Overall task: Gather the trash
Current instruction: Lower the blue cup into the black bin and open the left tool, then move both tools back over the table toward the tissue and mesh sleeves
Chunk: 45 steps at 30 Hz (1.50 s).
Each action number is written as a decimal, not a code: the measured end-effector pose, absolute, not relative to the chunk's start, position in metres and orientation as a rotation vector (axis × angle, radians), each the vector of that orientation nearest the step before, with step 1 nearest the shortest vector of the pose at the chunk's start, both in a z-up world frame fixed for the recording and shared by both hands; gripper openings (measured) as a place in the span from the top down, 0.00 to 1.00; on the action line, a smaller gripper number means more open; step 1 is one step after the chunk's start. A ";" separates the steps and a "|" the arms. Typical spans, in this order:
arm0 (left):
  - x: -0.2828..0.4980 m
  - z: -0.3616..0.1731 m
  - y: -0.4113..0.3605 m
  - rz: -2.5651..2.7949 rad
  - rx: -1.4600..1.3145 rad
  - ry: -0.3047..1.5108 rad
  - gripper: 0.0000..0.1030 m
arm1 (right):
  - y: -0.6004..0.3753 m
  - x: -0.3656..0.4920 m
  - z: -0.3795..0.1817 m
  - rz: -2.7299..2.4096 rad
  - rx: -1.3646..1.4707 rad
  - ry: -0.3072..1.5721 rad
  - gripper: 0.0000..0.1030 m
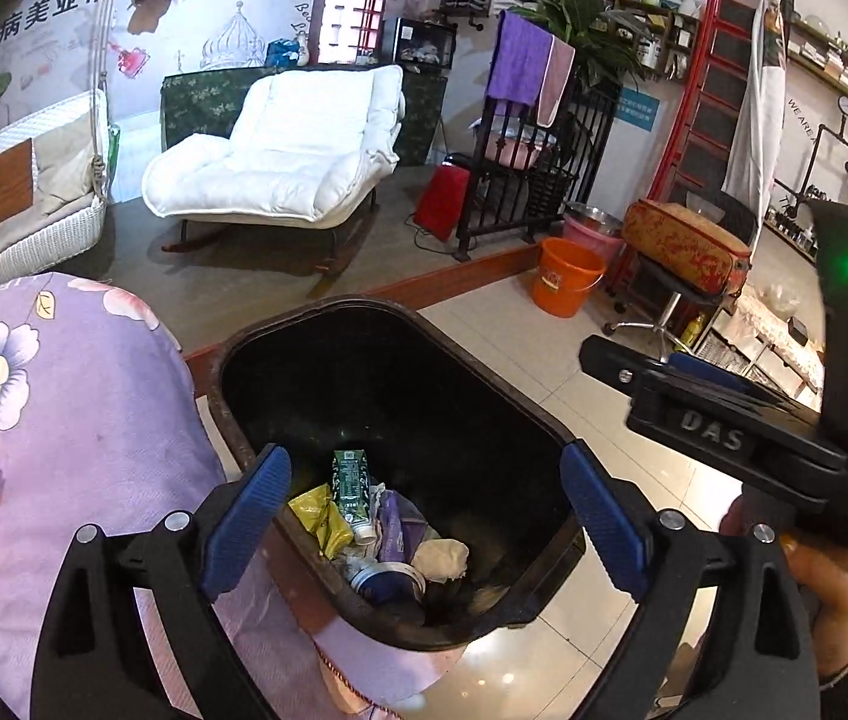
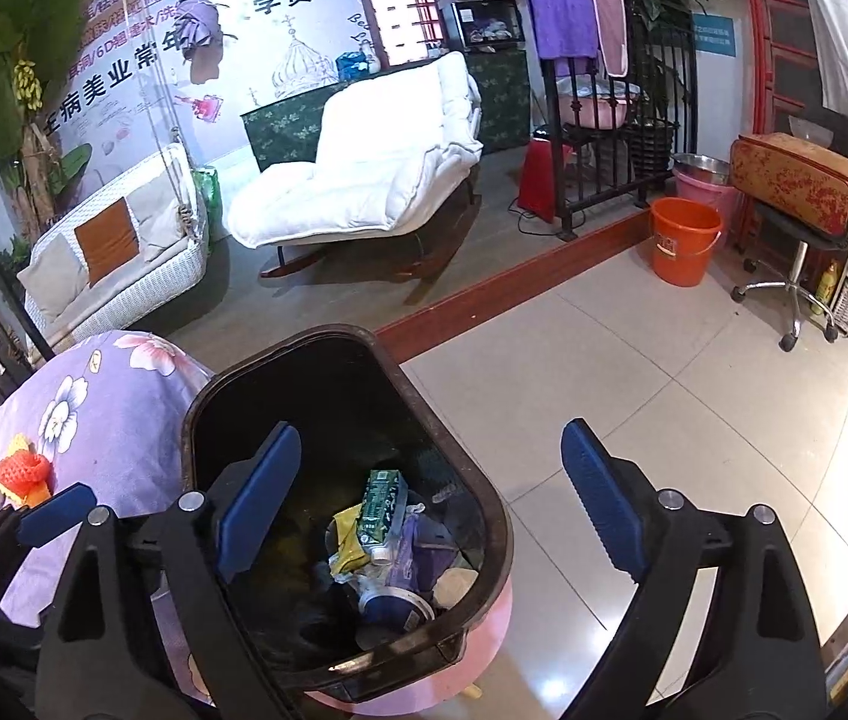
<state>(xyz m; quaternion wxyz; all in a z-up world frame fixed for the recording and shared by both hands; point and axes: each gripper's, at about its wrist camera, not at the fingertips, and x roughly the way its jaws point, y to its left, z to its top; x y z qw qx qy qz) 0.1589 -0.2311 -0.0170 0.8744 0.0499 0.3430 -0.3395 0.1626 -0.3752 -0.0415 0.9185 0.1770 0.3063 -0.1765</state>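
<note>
Both grippers hang above the black trash bin [image 1: 400, 360], which stands on the tiled floor [image 2: 634, 372] beside a purple floral cloth [image 1: 94, 408]. The left gripper [image 1: 424, 516] is spread wide and holds nothing. The right gripper [image 2: 430, 498] is likewise spread wide and holds nothing. A green carton [image 1: 352, 483], a yellow wrapper [image 1: 319, 516] and other trash lie at the bin bottom. An orange bucket [image 2: 683, 240] stands well apart.

Bin: we see a dark, open-topped trash bin [image 1: 391, 372] [image 2: 328, 396], upright on the tiled floor.
Inside the bin: a green carton [image 1: 352, 492] [image 2: 382, 507], a yellow wrapper [image 1: 319, 516] [image 2: 347, 534], a purple packet [image 1: 397, 525], a crumpled tissue [image 1: 441, 558] and a round tin [image 1: 388, 579] [image 2: 397, 609], heaped at its bottom.
</note>
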 end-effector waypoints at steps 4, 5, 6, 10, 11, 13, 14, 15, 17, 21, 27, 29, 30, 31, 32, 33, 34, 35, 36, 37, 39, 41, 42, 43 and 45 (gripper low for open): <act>0.155 -0.012 -0.219 -0.700 0.069 0.711 0.12 | -0.369 0.164 -0.038 -0.347 0.350 0.622 0.14; 0.154 -0.011 -0.215 -0.692 0.062 0.707 0.12 | -0.367 0.164 -0.038 -0.342 0.347 0.621 0.14; 0.153 -0.011 -0.212 -0.682 0.058 0.705 0.12 | -0.365 0.164 -0.037 -0.337 0.345 0.620 0.14; 0.146 -0.007 -0.195 -0.642 0.047 0.693 0.12 | -0.353 0.168 -0.035 -0.299 0.334 0.615 0.14; 0.144 -0.006 -0.189 -0.634 0.043 0.689 0.12 | -0.349 0.169 -0.034 -0.287 0.329 0.614 0.14; 0.141 -0.005 -0.179 -0.610 0.043 0.685 0.12 | -0.338 0.172 -0.033 -0.254 0.313 0.612 0.14; 0.141 -0.004 -0.173 -0.597 0.044 0.677 0.12 | -0.334 0.174 -0.032 -0.239 0.306 0.612 0.14; 0.139 -0.003 -0.169 -0.581 0.047 0.673 0.12 | -0.327 0.176 -0.032 -0.218 0.299 0.612 0.14; 0.138 -0.003 -0.157 -0.540 0.056 0.665 0.11 | -0.315 0.180 -0.030 -0.182 0.289 0.615 0.14; 0.140 -0.007 -0.131 -0.455 0.072 0.678 0.10 | -0.289 0.189 -0.030 -0.103 0.267 0.624 0.14; 0.140 -0.012 -0.078 -0.341 0.035 0.698 0.10 | -0.246 0.203 -0.033 0.014 0.236 0.656 0.14; 0.137 -0.013 -0.061 -0.288 0.051 0.694 0.10 | -0.232 0.206 -0.035 0.048 0.221 0.667 0.14; 0.137 -0.013 -0.055 -0.270 0.052 0.695 0.10 | -0.224 0.208 -0.036 0.069 0.213 0.676 0.14; 0.136 -0.013 -0.048 -0.255 0.046 0.700 0.10 | -0.217 0.210 -0.037 0.086 0.206 0.683 0.14; 0.137 -0.013 -0.041 -0.238 0.033 0.706 0.10 | -0.209 0.212 -0.037 0.107 0.197 0.688 0.14; 0.138 -0.014 -0.034 -0.222 0.023 0.709 0.10 | -0.201 0.214 -0.038 0.130 0.186 0.694 0.14; 0.138 -0.014 -0.026 -0.207 0.014 0.711 0.10 | -0.193 0.216 -0.038 0.150 0.176 0.699 0.14; 0.140 -0.015 -0.017 -0.188 0.007 0.715 0.10 | -0.184 0.219 -0.038 0.174 0.165 0.705 0.14; 0.140 -0.016 -0.012 -0.172 0.002 0.719 0.10 | -0.175 0.222 -0.038 0.197 0.153 0.709 0.14; 0.141 -0.017 -0.005 -0.159 -0.003 0.724 0.10 | -0.165 0.225 -0.038 0.220 0.140 0.712 0.14; 0.142 -0.019 0.010 -0.133 -0.018 0.730 0.10 | -0.146 0.231 -0.037 0.267 0.113 0.719 0.14; 0.144 -0.019 0.022 -0.115 -0.026 0.736 0.10 | -0.127 0.237 -0.036 0.317 0.087 0.727 0.14; 0.145 -0.020 0.028 -0.104 -0.028 0.738 0.10 | -0.116 0.240 -0.036 0.347 0.072 0.729 0.14; 0.146 -0.020 0.033 -0.091 -0.030 0.739 0.10 | -0.108 0.243 -0.035 0.370 0.059 0.729 0.14; 0.150 -0.020 0.048 -0.069 -0.045 0.742 0.10 | -0.087 0.251 -0.034 0.415 0.022 0.731 0.14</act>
